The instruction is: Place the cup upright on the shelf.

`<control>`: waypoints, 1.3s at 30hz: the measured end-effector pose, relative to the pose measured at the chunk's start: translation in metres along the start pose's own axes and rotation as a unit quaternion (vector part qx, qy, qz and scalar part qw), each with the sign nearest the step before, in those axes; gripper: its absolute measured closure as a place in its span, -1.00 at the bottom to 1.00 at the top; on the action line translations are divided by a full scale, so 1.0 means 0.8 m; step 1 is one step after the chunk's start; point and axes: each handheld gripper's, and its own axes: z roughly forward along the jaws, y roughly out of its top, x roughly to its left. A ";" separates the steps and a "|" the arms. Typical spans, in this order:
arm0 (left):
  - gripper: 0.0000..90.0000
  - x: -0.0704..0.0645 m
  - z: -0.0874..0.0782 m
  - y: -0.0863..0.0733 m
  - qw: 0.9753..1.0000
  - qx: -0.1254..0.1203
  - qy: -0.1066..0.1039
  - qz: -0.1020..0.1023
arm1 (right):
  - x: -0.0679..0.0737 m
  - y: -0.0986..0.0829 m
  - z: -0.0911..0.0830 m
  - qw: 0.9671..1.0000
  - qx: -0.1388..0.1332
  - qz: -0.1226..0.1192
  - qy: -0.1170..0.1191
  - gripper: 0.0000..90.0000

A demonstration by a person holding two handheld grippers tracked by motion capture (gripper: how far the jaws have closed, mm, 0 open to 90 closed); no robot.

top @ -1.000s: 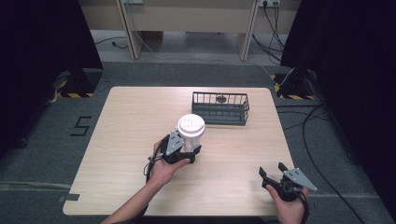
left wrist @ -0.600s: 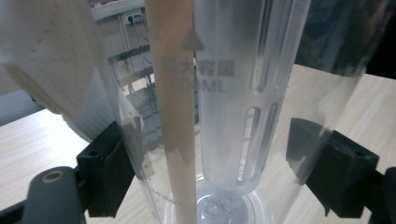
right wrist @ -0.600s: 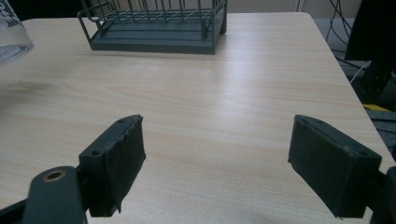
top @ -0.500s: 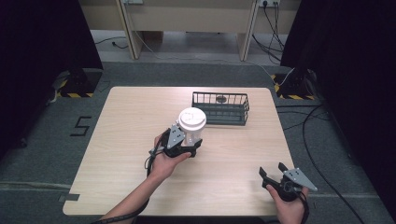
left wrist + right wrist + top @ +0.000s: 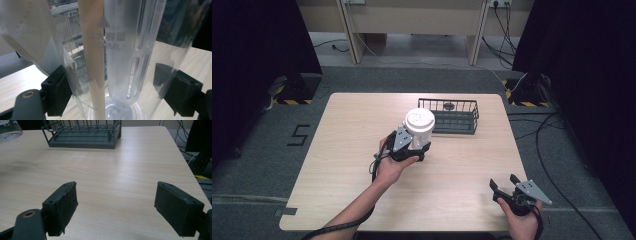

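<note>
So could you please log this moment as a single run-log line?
left gripper: shut on clear plastic cup with white lid, lifted | right gripper: open, idle near table edge | black wire basket: behind cup

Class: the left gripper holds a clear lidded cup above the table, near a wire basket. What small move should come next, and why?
Probably carry the cup a little further toward the wire basket. The left gripper is shut on the cup, the basket lies just beyond it, and the right gripper waits open, apart.
</note>
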 end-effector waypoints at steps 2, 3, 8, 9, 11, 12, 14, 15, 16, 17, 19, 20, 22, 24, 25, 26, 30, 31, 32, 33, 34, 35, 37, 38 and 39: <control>-0.61 0.000 0.001 0.001 1.000 0.000 0.000 0.000 | 0.000 0.000 0.000 1.000 0.000 0.002 0.000 -0.58; -0.61 0.000 0.002 0.002 1.000 -0.001 0.000 0.000 | 0.000 0.000 0.000 1.000 0.001 0.002 0.001 -0.58; -0.60 0.001 0.007 0.009 1.000 -0.004 0.001 0.000 | 0.000 0.000 0.000 1.000 0.002 0.002 0.001 -0.58; -0.61 0.001 0.007 0.009 1.000 -0.004 0.001 0.000 | 0.000 0.000 0.000 1.000 0.001 0.002 0.001 -0.58; -0.60 0.002 0.009 0.012 1.000 -0.006 0.001 0.000 | 0.000 0.000 0.000 1.000 0.001 0.002 0.001 -0.58; -0.61 0.002 0.010 0.013 1.000 -0.007 0.001 0.000 | 0.000 0.000 0.000 1.000 0.001 0.003 0.001 -0.58; -0.61 0.002 0.012 0.016 1.000 -0.008 0.000 0.002 | 0.000 0.000 0.000 1.000 0.002 0.003 0.001 -0.58; -0.60 0.002 0.013 0.017 1.000 -0.008 0.000 0.002 | 0.000 0.000 0.000 1.000 0.001 0.003 0.001 -0.58; -0.60 0.003 0.014 0.018 1.000 -0.009 0.000 0.002 | 0.000 0.000 0.000 1.000 0.001 0.003 0.001 -0.58; -0.61 0.003 0.015 0.019 1.000 -0.010 0.000 0.002 | 0.000 0.000 0.000 1.000 0.001 0.003 0.001 -0.58; -0.60 0.004 0.018 0.022 1.000 -0.011 0.000 0.002 | 0.000 0.000 0.000 1.000 0.001 0.003 0.001 -0.58; -0.60 0.004 0.019 0.023 1.000 -0.011 0.001 0.002 | 0.000 0.000 0.000 1.000 0.001 0.003 0.001 -0.58; -0.60 0.005 0.021 0.025 1.000 -0.012 0.001 0.002 | 0.000 0.000 0.000 1.000 0.000 0.003 0.001 -0.58; -0.60 0.006 0.023 0.027 1.000 -0.013 0.001 0.004 | 0.000 0.000 0.000 1.000 0.001 0.004 0.002 -0.58; -0.60 0.005 0.024 0.028 1.000 -0.014 0.001 0.004 | 0.000 0.000 0.000 1.000 0.001 0.004 0.002 -0.58; -0.60 0.006 0.025 0.029 1.000 -0.014 0.000 0.004 | 0.000 0.000 0.000 1.000 0.000 0.004 0.002 -0.58; -0.60 0.006 0.029 0.032 1.000 -0.015 -0.001 0.003 | 0.000 0.000 0.000 1.000 0.002 0.004 0.002 -0.58; -0.60 0.006 0.030 0.033 1.000 -0.015 -0.001 0.004 | 0.000 0.000 0.000 1.000 0.002 0.005 0.002 -0.58; -0.60 0.006 0.031 0.034 1.000 -0.015 -0.001 0.005 | 0.000 0.000 0.000 1.000 0.002 0.005 0.002 -0.57; -0.61 0.006 0.032 0.035 1.000 -0.015 -0.001 0.005 | 0.000 0.000 0.000 1.000 0.001 0.005 0.002 -0.57; -0.60 0.007 0.033 0.037 1.000 -0.016 -0.001 0.005 | 0.000 0.000 0.000 1.000 0.001 0.005 0.002 -0.57; -0.60 0.007 0.034 0.037 1.000 -0.016 -0.001 0.005 | 0.000 0.000 0.000 1.000 0.001 0.005 0.002 -0.57; -0.60 0.007 0.035 0.040 1.000 -0.017 0.000 0.006 | 0.000 0.000 0.000 1.000 0.002 0.006 0.002 -0.57; -0.60 0.008 0.036 0.041 1.000 -0.017 0.002 0.006 | 0.000 0.000 0.000 1.000 0.002 0.005 0.002 -0.57; -0.60 0.008 0.037 0.042 1.000 -0.017 0.000 0.005 | 0.000 0.000 0.000 1.000 0.002 0.006 0.002 -0.57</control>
